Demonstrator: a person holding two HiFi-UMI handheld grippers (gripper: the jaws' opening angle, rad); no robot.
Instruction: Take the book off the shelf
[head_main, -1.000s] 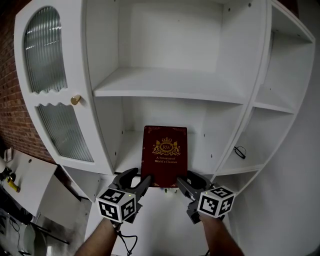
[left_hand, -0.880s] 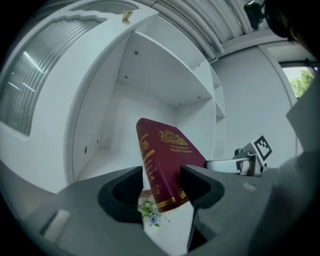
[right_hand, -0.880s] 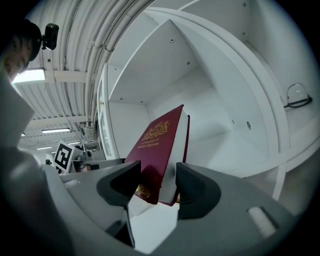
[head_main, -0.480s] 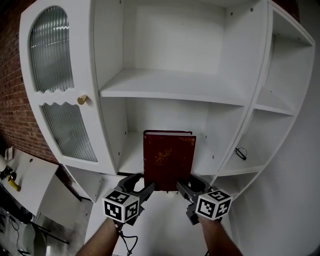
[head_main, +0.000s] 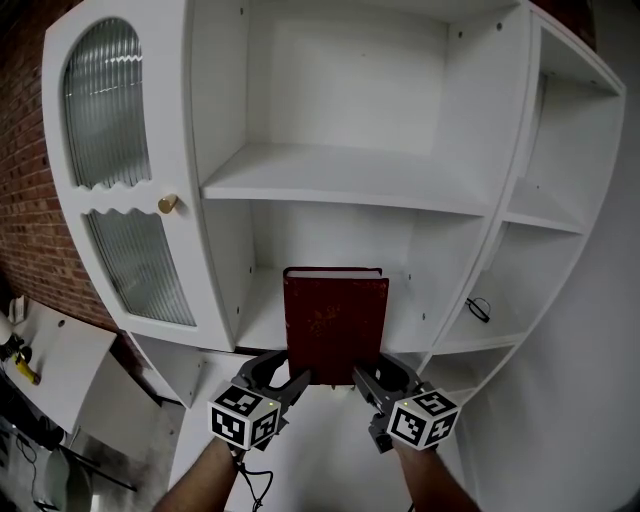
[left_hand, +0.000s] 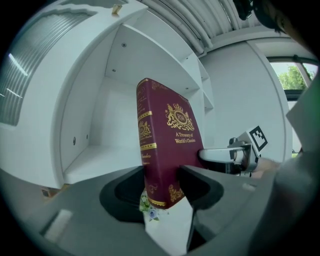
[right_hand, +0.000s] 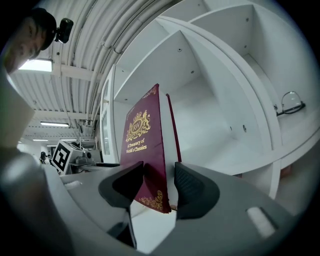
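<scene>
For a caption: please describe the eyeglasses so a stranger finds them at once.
Start at the white shelf unit. On the lower shelf of its right side bay lie dark-rimmed eyeglasses, alone there; the red book is held before the middle bay.

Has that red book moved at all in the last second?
Yes. Against the middle shelf, the book now sits slightly lower and looks larger, so it has been drawn out toward the person.

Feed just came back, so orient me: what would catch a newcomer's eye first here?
A dark red hardcover book with gold lettering is upright at centre, lower corners clamped by the left gripper and right gripper. Behind it is an open white cabinet, ribbed-glass door at left.
</scene>
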